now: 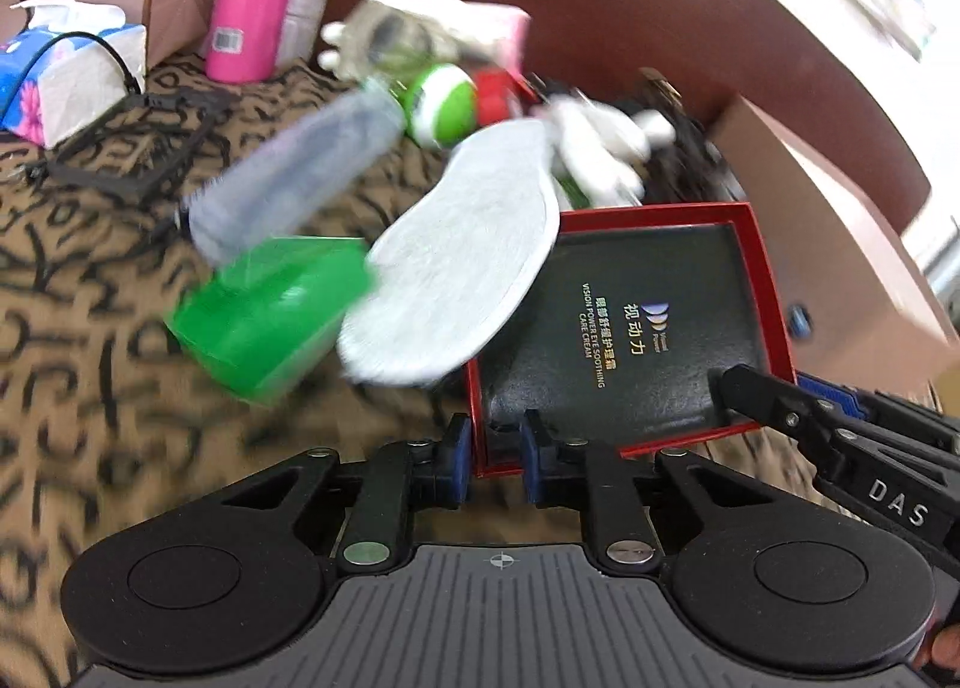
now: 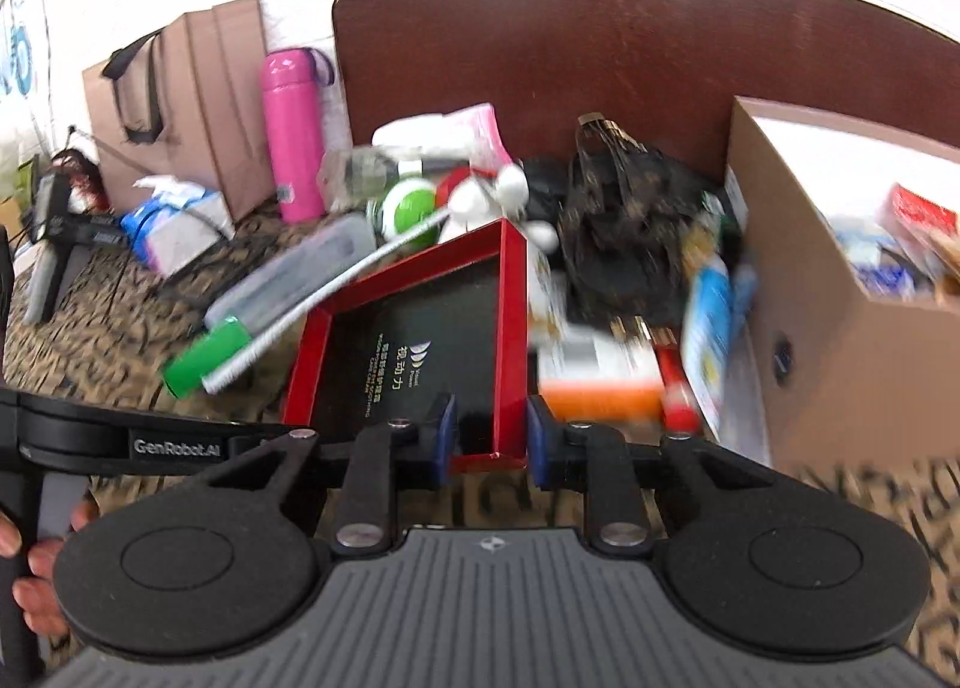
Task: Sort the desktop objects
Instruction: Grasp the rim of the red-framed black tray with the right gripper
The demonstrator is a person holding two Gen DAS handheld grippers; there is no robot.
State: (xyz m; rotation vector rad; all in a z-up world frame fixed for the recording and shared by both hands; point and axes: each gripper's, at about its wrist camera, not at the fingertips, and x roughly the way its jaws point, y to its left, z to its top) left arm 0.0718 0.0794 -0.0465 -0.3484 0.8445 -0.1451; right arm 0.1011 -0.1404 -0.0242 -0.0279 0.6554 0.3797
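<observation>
A red box with a black printed inside [image 1: 636, 328] lies tilted among clutter on a patterned cloth. My left gripper [image 1: 492, 463] is shut on the box's near left wall. My right gripper [image 2: 489, 442] is shut on the box's near right corner [image 2: 510, 340]. A grey insole [image 1: 462, 250] leans on the box's left rim; it shows edge-on in the right wrist view [image 2: 318, 298]. A clear bottle with a green cap [image 1: 270, 292] lies beside it. The right gripper's finger [image 1: 774, 406] shows at the box's right edge.
A cardboard box [image 2: 840, 298] with packets stands at right. A black bag [image 2: 624, 220], orange-and-white box [image 2: 600, 376], pink flask [image 2: 291, 136], tissue pack [image 1: 60, 76], paper bag [image 2: 180, 94] and a brown board [image 2: 600, 46] surround the pile.
</observation>
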